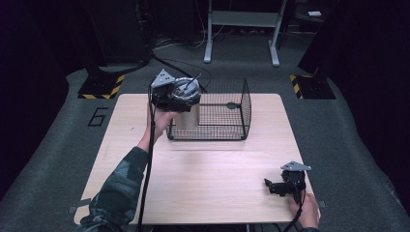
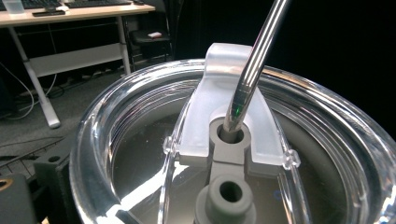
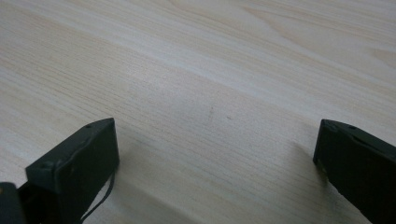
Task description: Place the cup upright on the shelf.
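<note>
Pale wooden table (image 1: 203,183): my left gripper (image 1: 167,94) clasps a steel tumbler (image 1: 186,116), clear lid (image 2: 140,140), metal straw (image 2: 254,65), at the wire basket's (image 1: 232,113) left end near the far edge; right gripper (image 1: 275,186), jaws wide and empty, rests near the near-right corner.

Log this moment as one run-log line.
left gripper: at steel tumbler, grip unclear | tumbler: in wire basket, left end; straw through lid | right gripper: open above table

I can read just one mark: a dark numeral "6" (image 1: 98,116) on the grey floor, at about nine o'clock from the table (image 1: 208,193), beside its far left corner. I find nothing else legible.
</note>
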Demonstrator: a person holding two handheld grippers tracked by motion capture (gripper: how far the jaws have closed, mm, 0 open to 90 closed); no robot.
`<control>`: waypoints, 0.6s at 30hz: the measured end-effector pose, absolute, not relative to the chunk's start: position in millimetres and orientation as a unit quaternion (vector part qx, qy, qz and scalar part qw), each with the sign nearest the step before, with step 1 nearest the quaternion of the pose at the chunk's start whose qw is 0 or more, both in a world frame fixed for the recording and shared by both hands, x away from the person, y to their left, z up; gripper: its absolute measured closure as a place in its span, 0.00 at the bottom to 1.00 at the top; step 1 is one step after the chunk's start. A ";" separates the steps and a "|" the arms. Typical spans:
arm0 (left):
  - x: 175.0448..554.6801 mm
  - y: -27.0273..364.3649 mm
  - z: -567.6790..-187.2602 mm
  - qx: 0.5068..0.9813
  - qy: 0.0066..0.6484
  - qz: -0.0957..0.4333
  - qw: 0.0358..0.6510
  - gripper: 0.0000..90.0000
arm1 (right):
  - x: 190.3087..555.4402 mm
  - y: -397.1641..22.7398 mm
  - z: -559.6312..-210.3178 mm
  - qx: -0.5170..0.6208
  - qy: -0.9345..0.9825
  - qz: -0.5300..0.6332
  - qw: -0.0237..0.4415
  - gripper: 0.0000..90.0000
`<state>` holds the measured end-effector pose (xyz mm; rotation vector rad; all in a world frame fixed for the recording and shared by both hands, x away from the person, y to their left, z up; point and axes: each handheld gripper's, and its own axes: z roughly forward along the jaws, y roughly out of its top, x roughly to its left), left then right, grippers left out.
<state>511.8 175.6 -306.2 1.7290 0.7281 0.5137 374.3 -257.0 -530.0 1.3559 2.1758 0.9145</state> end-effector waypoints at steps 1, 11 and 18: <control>512.8 174.3 -305.8 0.734 0.309 0.218 0.564 0.03 | 374.1 -256.7 -530.0 0.489 0.781 0.329 0.207 0.00; 521.9 164.8 -300.7 0.732 0.309 0.221 0.566 0.03 | 374.4 -256.7 -530.1 0.487 0.782 0.329 0.208 0.00; 528.5 156.6 -297.8 0.734 0.306 0.226 0.563 0.03 | 374.3 -256.3 -530.4 0.488 0.780 0.332 0.208 0.00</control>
